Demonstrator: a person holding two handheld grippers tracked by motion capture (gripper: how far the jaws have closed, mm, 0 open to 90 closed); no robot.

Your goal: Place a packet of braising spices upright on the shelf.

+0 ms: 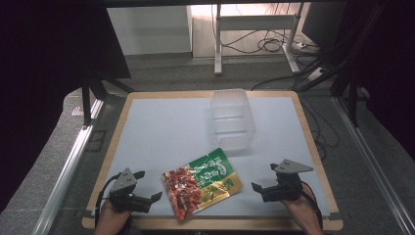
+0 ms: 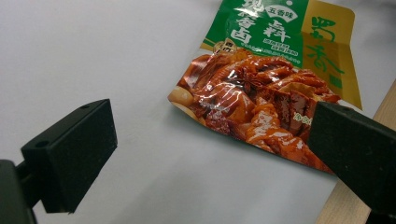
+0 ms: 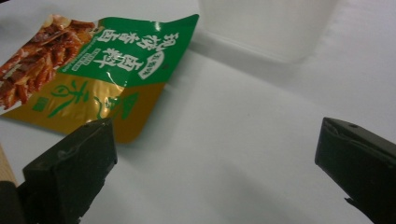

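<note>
Currently, notes by item
Table: white mat (image 1: 161, 132) on a wood-edged tabletop (image 1: 115, 147); the wooden rim shows at the near right of the left gripper view
Seasoning packet: seasoning packet (image 1: 201, 183) lies flat at the near middle of the mat, between the two grippers, touching neither; tilted, with one corner pointing toward the near edge
Packet print: red food picture on its left and near part, green panel with white characters toward the far side, gold band along its right side
Packet close up: in the left gripper view the seasoning packet (image 2: 261, 93) sits ahead and to the right, its near edge partly behind the right-hand jaw; in the right gripper view the seasoning packet (image 3: 88, 74) sits far left, gold edge nearest that camera
Clear container: clear container (image 1: 232, 120) stands upright on the mat, far of the packet and slightly right, near it; whether the two touch cannot be told
Container close up: the clear container (image 3: 266, 25) crosses the far top of the right gripper view
Left gripper: left gripper (image 1: 148, 186) at the near left, just left of the packet, jaws spread wide with bare mat between them, holding nothing
Right gripper: right gripper (image 1: 263, 177) at the near right, just right of the packet, jaws likewise wide apart and empty
Hands: a hand grips each tool at the near edge
</note>
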